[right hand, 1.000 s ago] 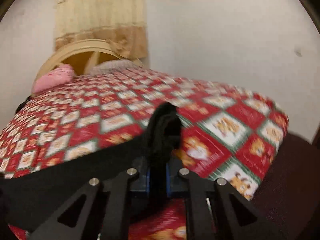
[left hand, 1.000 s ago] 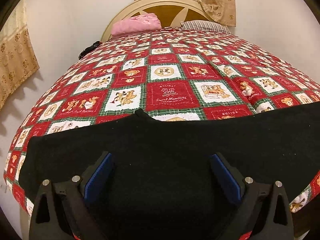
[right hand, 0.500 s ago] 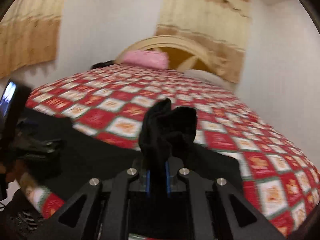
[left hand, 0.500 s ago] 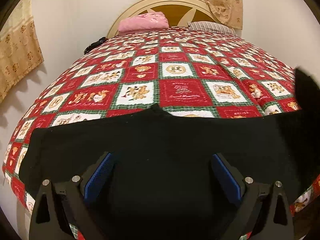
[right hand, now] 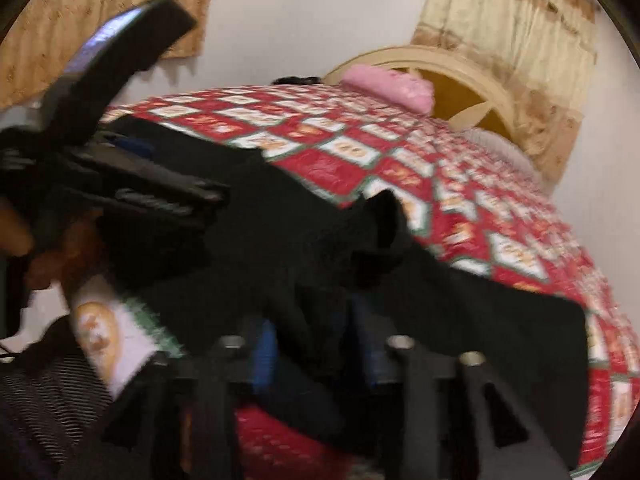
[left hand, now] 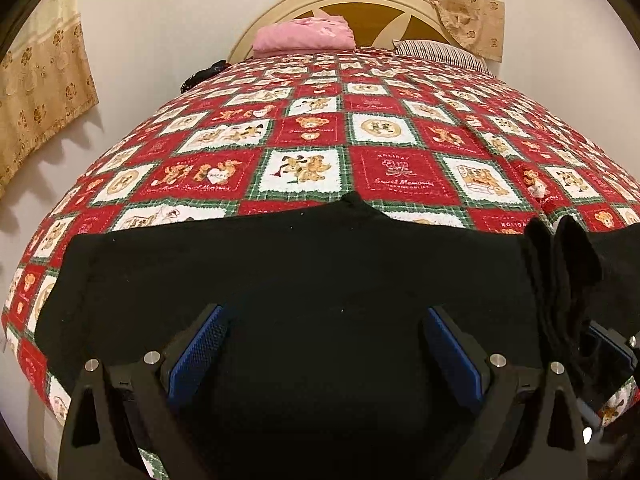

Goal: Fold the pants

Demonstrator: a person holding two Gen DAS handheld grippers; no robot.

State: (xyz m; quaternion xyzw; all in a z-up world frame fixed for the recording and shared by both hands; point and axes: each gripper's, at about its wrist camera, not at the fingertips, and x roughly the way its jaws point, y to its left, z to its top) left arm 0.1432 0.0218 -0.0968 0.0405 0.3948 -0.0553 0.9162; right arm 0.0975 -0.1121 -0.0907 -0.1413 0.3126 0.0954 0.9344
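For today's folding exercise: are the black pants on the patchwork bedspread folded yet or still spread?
Mostly spread: the black pants lie flat across the bedspread, one end lifted, bunched in the right gripper.

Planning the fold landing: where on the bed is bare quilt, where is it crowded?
Bare quilt runs from the pants' far edge up to the pink pillow and striped pillow. Crowded at the near edge: left claw open over the pants, right claw holding bunched fabric.
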